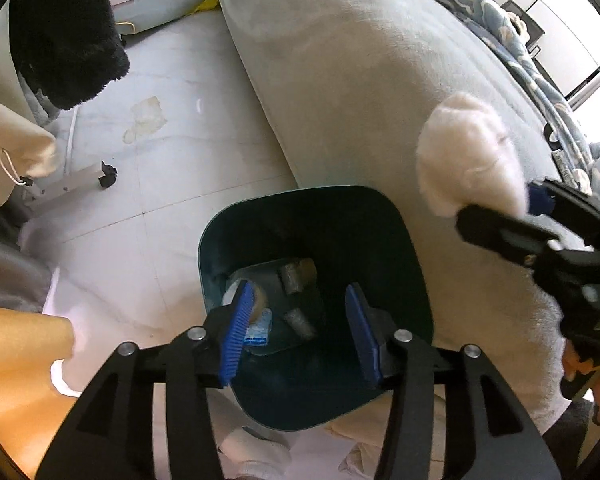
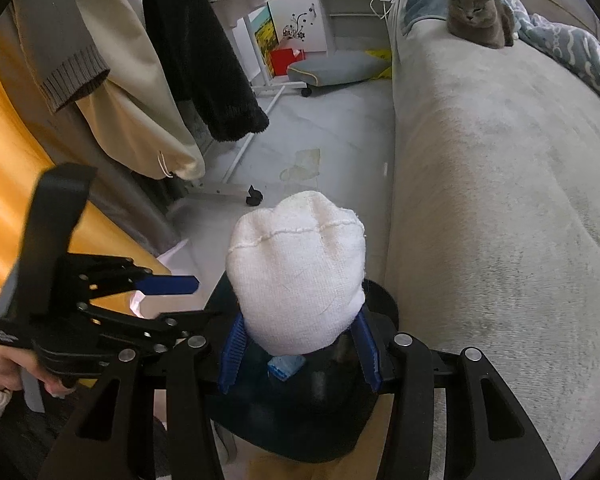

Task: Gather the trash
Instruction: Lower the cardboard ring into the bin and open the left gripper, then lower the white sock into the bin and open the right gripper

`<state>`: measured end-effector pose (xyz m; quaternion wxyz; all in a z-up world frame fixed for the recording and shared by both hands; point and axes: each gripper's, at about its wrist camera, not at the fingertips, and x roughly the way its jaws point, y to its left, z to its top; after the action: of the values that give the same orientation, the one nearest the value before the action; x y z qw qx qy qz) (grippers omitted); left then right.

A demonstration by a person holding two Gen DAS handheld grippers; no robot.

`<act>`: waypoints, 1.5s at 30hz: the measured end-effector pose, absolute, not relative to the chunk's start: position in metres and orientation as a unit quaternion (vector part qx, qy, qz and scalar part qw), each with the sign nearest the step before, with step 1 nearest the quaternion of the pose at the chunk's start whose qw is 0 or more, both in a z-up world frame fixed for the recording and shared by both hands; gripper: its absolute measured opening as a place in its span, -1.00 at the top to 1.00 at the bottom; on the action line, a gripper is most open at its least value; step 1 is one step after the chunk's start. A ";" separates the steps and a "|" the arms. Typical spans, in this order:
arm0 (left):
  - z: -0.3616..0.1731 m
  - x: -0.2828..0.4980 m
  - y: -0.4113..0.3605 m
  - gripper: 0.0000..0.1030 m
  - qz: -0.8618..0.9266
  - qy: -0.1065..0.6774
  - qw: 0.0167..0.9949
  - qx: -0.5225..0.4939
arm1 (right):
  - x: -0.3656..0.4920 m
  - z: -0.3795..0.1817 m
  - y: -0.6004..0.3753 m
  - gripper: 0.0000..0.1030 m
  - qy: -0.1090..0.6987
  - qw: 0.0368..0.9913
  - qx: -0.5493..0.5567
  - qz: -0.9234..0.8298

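A dark teal trash bin (image 1: 340, 216) stands on the tiled floor against the bed. Several bits of trash lie at its bottom: grey wads (image 1: 292, 278) and a blue-and-white wrapper (image 1: 260, 326). My left gripper (image 1: 298, 292) hangs over the bin's mouth, open, with nothing between its blue pads. In the right wrist view the left gripper (image 2: 204, 298) sits at the left. My right gripper (image 2: 300, 320) is shut on a white sock-like cloth (image 2: 296, 272) above the bin (image 2: 300, 432). From the left wrist view, the right gripper (image 1: 500, 206) holds the cloth (image 1: 468, 152) to the bin's right, over the bed edge.
A bed with a grey cover (image 2: 500, 200) fills the right side, and a grey cat (image 2: 478, 12) lies on it. Hanging clothes (image 2: 204, 60) on a wheeled rack (image 1: 106, 174) crowd the left. A yellowish stain (image 1: 146, 122) marks the floor.
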<state>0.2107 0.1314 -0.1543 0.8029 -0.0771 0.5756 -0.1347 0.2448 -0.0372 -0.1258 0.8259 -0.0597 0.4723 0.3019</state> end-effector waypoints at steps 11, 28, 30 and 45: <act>-0.147 0.210 0.144 0.15 -0.134 0.553 0.819 -0.074 | 0.251 -0.141 -0.027 0.05 0.493 0.816 -0.069 0.294; -0.092 0.205 0.161 0.32 -0.137 0.433 0.887 -0.089 | 0.244 -0.191 0.000 0.04 0.564 0.762 -0.110 0.299; -0.090 0.205 0.162 0.32 -0.138 0.428 0.888 -0.090 | 0.243 -0.195 0.003 0.01 0.569 0.758 -0.115 0.298; -0.070 0.204 0.170 0.32 -0.134 0.396 0.901 -0.113 | 0.233 -0.199 0.006 -0.28 0.579 0.741 -0.135 0.312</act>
<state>0.2042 0.1704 -0.0699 0.9014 -0.1126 0.3960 -0.1341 0.2329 0.0063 -0.1994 0.7415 -0.1346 0.5785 0.3122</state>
